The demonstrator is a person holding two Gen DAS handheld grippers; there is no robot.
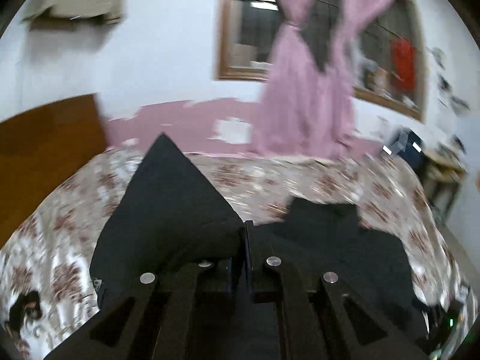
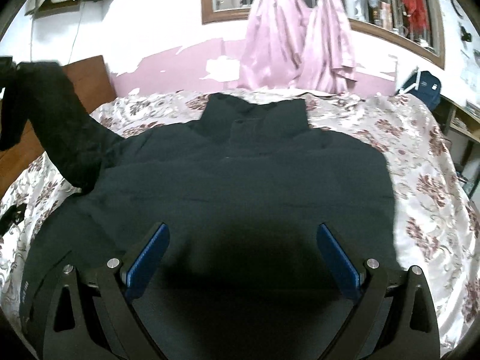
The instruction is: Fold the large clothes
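Nearest the lens, right wrist view: right gripper (image 2: 243, 258), blue pads set wide apart, nothing between them; it hangs over the lower body of the dark jacket (image 2: 240, 180), not touching as far as can be told.

Jacket lies flat on the bed (image 2: 420, 156), collar at 12 o'clock toward the pink curtain (image 2: 276, 51), hem at 6 o'clock under the jaws; floral bedspread shows all round it from 1 to 5 o'clock and at 8 to 10.

Left sleeve (image 2: 54, 114) raised off the bed at 9 to 10 o'clock, its end at the frame's left edge where something dark grips it; picture too dim there to say more.

Left wrist view, blurred: left gripper (image 1: 244, 240) with jaws closed tight on black cloth, a peak of it standing up at 11 o'clock; rest of the jacket spread at 3 to 5 o'clock.

Progress, as judged: early; body laid out and smoothed; first sleeve fold under way, sleeve lifted but not yet laid across the chest. Right sleeve not clearly seen. Left to do: lay this sleeve in, likely the other side too, then fold hem up toward collar.
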